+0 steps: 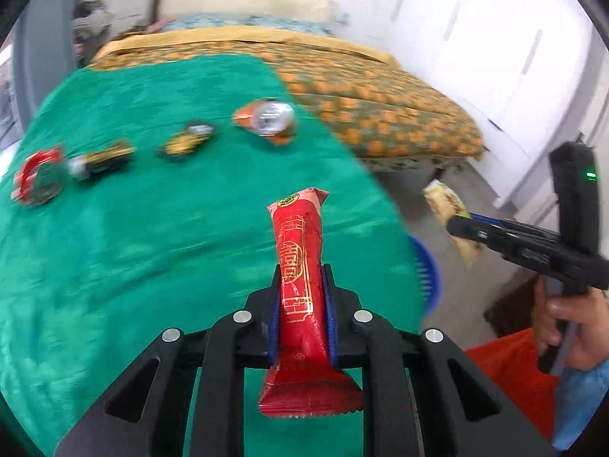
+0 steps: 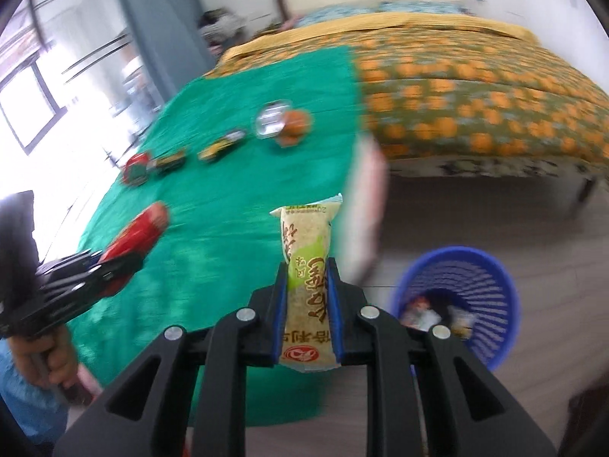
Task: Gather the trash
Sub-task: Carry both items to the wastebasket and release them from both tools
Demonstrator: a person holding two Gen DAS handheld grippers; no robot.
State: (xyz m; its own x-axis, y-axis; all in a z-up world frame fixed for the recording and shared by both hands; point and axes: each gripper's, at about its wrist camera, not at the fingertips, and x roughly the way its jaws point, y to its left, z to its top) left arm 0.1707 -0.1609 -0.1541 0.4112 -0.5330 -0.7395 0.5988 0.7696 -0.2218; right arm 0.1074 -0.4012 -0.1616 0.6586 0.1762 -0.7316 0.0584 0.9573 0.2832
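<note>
Red wrapper (image 1: 300, 266) pinched; beige wrapper (image 2: 308, 278) too (lifted).

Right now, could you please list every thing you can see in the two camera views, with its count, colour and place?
red wrapper: 1, red with gold print, clamped in the left gripper
beige wrapper: 1, beige and green, clamped in the right gripper
trash pieces: 4 in a row, red, black-yellow, black-yellow, orange-silver, on the green cloth, far side
green cloth: 1, green, spread over the bed corner
bedspread: 1, olive with orange flowers, on the bed
basket: 1, blue, on the floor beside the bed, trash inside
left gripper: 1, black with blue pads, shut
right gripper: 1, black with blue pads, shut
hand: 1, holding the right gripper's handle
</note>
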